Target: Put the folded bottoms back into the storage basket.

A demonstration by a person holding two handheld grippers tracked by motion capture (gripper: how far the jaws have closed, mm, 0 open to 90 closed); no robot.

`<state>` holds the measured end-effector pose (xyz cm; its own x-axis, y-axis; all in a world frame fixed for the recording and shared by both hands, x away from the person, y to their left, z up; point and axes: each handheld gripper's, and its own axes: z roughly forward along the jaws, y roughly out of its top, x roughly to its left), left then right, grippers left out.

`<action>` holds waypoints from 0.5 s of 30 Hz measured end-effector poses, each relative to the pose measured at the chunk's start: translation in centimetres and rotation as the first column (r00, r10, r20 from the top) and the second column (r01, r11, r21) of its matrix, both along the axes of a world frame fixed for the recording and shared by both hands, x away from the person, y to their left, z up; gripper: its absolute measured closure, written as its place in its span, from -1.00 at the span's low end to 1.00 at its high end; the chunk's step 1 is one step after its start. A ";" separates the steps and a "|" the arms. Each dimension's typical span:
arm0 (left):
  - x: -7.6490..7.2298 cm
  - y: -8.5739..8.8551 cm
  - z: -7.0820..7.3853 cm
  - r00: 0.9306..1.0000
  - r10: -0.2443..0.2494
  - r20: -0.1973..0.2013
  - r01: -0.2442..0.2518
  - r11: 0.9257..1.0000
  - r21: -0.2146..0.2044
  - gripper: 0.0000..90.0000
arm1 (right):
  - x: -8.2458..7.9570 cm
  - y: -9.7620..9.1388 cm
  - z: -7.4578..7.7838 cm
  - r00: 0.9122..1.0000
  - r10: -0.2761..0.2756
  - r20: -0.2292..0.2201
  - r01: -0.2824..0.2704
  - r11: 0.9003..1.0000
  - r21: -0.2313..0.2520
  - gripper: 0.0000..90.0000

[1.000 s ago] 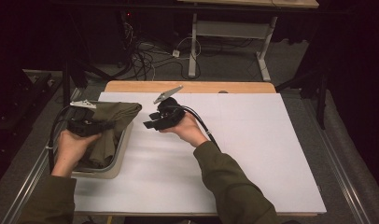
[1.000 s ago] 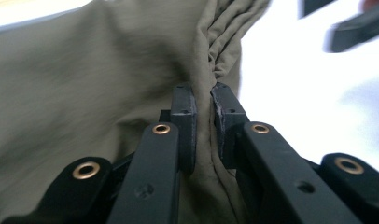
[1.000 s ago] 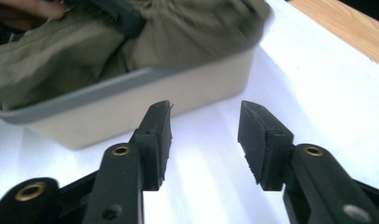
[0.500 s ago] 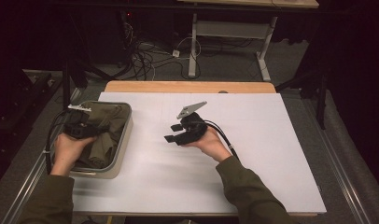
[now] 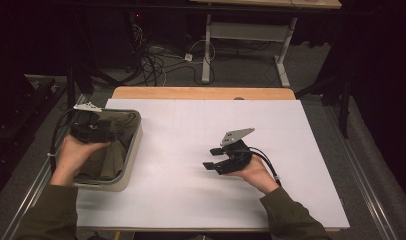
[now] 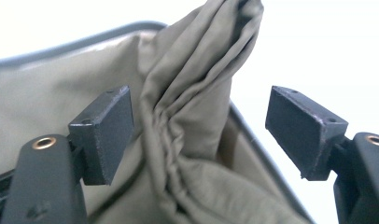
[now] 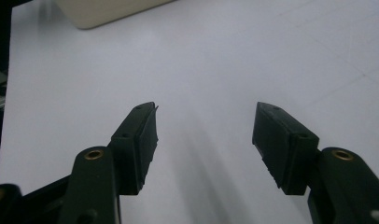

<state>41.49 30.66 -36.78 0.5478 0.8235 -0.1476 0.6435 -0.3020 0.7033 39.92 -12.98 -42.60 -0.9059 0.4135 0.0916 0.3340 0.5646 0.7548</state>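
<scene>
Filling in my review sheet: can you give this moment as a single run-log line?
left gripper: jaws just opened, olive cloth between, unpressed | cloth: bunched in grey bin | right gripper: open, empty, over white tabletop

1. The white table (image 5: 191, 130) is the one bright patch; everything beyond its far edge sinks into near-black.
2. The light falls from overhead, and soft shadows stretch across the table toward the right gripper (image 7: 204, 135).
3. In the left gripper view the table glares to pure white behind the sharp cloth (image 6: 192, 116).
4. Slightly grainy overall, with no motion blur.
</scene>
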 end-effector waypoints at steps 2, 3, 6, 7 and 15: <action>0.3 -0.4 0.6 1.000 0.000 0.015 0.000 1.000 -0.002 -0.50 | -0.4 -0.9 -0.1 1.000 -0.013 0.000 0.013 1.000 -0.001 -0.09; 0.6 -0.5 0.8 1.000 0.001 0.020 -0.001 1.000 0.002 -0.50 | -0.5 -1.3 -0.2 1.000 -0.018 0.000 0.018 1.000 0.001 -0.09; 1.3 -1.0 1.3 1.000 -0.006 0.028 0.006 1.000 0.006 -0.50 | -1.1 -2.5 -0.4 0.999 -0.032 -0.006 0.032 0.999 -0.004 -0.11; 1.6 -1.2 1.4 0.999 -0.009 0.031 0.009 1.000 0.010 -0.50 | -1.3 -2.8 -0.5 0.999 -0.032 0.001 0.032 0.999 -0.003 -0.10; 3.3 -3.1 1.2 0.999 -0.028 0.034 0.027 0.999 0.024 -0.27 | -2.2 -4.9 -1.3 0.998 -0.065 -0.010 0.065 0.998 -0.013 -0.11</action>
